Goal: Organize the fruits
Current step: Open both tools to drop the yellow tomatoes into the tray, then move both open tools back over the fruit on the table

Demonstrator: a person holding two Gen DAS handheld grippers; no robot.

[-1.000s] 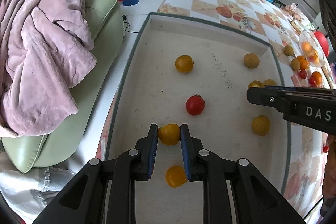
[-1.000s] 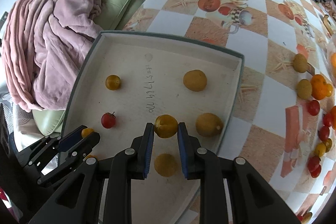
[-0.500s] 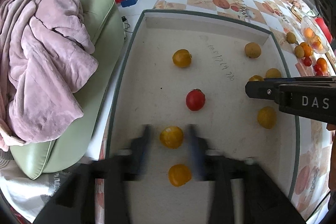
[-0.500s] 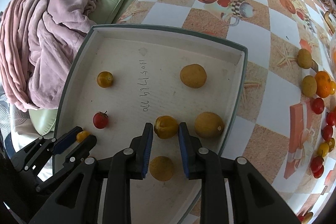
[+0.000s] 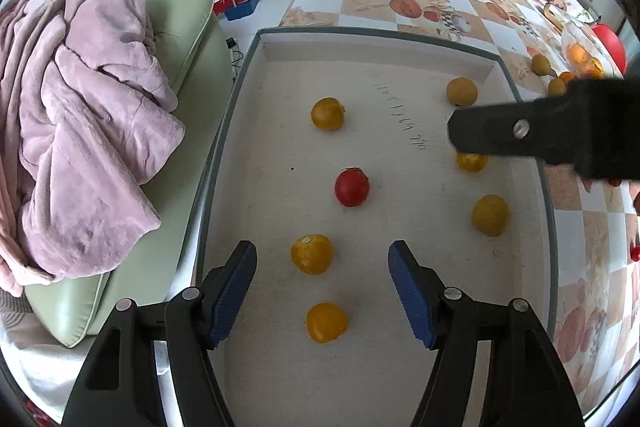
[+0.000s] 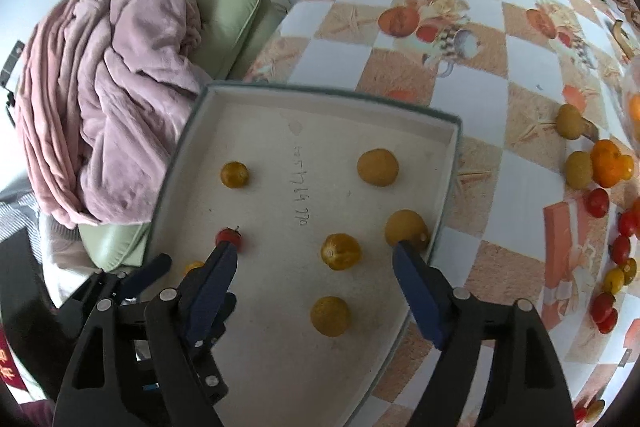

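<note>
Behind the right gripper (image 5: 532, 131), a yellow fruit (image 5: 472, 161) shows only partly.

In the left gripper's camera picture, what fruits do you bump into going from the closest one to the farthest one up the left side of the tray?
Orange-yellow fruit → yellow fruit with a stem scar → red tomato → yellow fruit near the far wall.
</note>
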